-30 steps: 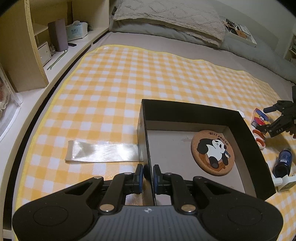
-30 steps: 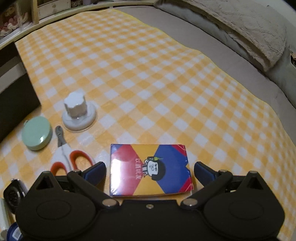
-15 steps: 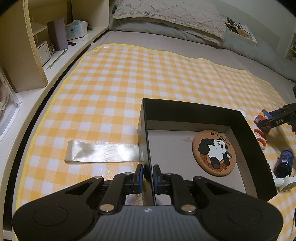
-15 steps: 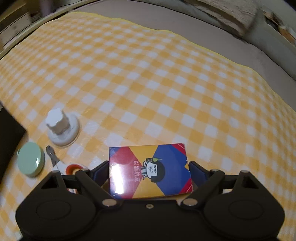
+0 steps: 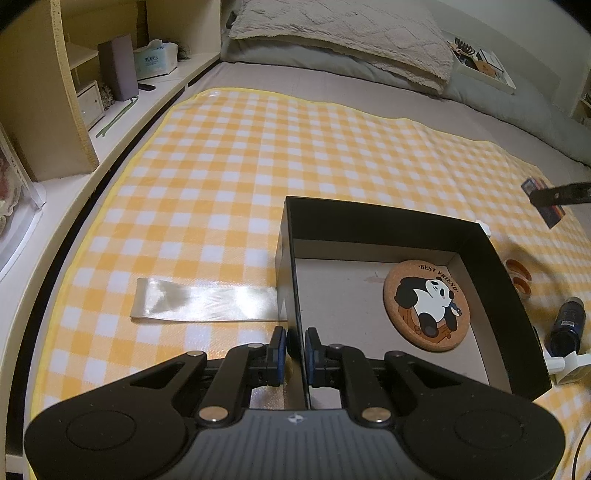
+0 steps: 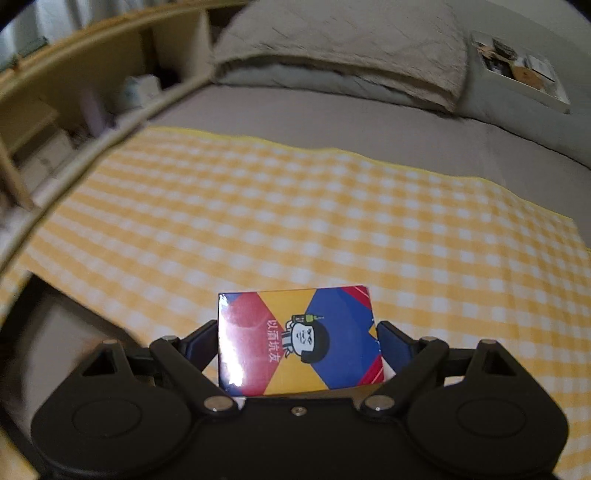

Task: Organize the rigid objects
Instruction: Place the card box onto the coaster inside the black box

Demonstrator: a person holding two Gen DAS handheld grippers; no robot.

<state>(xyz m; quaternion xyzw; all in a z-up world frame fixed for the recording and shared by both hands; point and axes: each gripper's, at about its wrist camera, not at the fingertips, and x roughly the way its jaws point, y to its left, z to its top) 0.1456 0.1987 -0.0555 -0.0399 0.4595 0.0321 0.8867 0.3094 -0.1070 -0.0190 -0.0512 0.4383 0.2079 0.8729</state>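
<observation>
- The flat rectangular card box printed in red, yellow and blue with a cartoon face sat between the pads of the right gripper, which was clamped on its two short sides; the box was held clear of the cloth.
- In the left wrist view the same card box appeared at 3 o'clock, in the air above the cloth, beyond the far right corner of the tray.
- The left gripper was closed narrow on the near left wall of the open black rectangular cardboard tray, one pad outside and one inside.
- A round cork coaster with a panda picture lay flat on the tray's grey floor, toward its right wall.
- At 9 o'clock of the tray, a strip of clear glossy film lay on the cloth, one end touching the tray's left wall.
- At 3 o'clock of the tray, outside its right wall, orange scissor handles and a dark blue bottle lying on its side rested on the cloth.
- All stood on a yellow and white checked cloth spread over a grey bed.
- At 12 o'clock, a beige quilted pillow lay at the head of the bed.
</observation>
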